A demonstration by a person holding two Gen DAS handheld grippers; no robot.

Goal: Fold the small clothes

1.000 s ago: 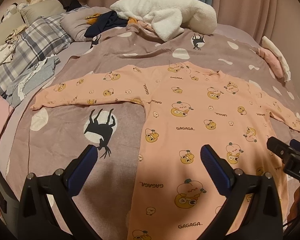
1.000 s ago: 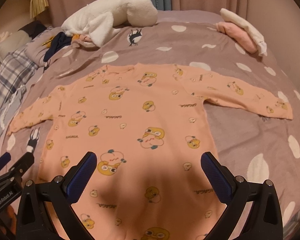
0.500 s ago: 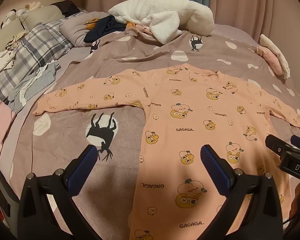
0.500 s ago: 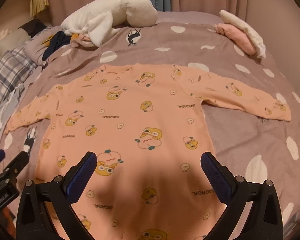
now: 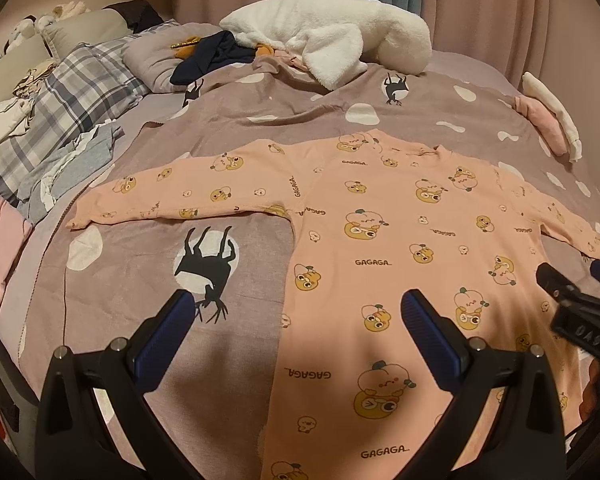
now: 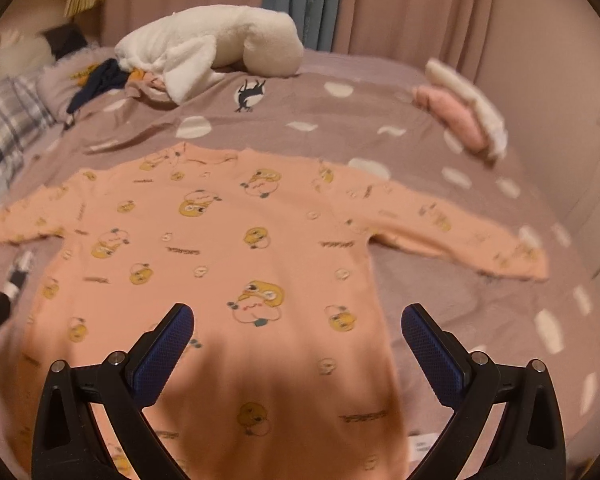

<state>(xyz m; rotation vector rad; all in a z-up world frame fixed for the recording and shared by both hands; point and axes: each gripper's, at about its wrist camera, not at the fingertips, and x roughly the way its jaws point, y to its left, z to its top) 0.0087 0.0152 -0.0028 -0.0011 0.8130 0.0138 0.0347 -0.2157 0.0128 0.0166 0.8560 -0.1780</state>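
A small peach long-sleeved shirt (image 5: 380,240) with yellow cartoon prints lies flat and spread out on the bed, sleeves out to both sides; it also shows in the right wrist view (image 6: 240,248). My left gripper (image 5: 296,320) is open and empty above the shirt's lower left edge. My right gripper (image 6: 298,332) is open and empty above the shirt's lower middle. The right gripper's tips show at the right edge of the left wrist view (image 5: 572,284).
The mauve bedspread (image 5: 160,280) has white spots and black deer prints. A white fleece blanket (image 5: 332,40), a dark garment (image 5: 212,56), plaid pillows (image 5: 60,112) and grey clothes (image 5: 72,160) lie at the head. Folded pink and white clothes (image 6: 464,112) sit far right.
Both grippers have moved slightly back and up from the shirt, still open. The right wrist view has shifted right and is blurred by motion. The shirt has not moved.
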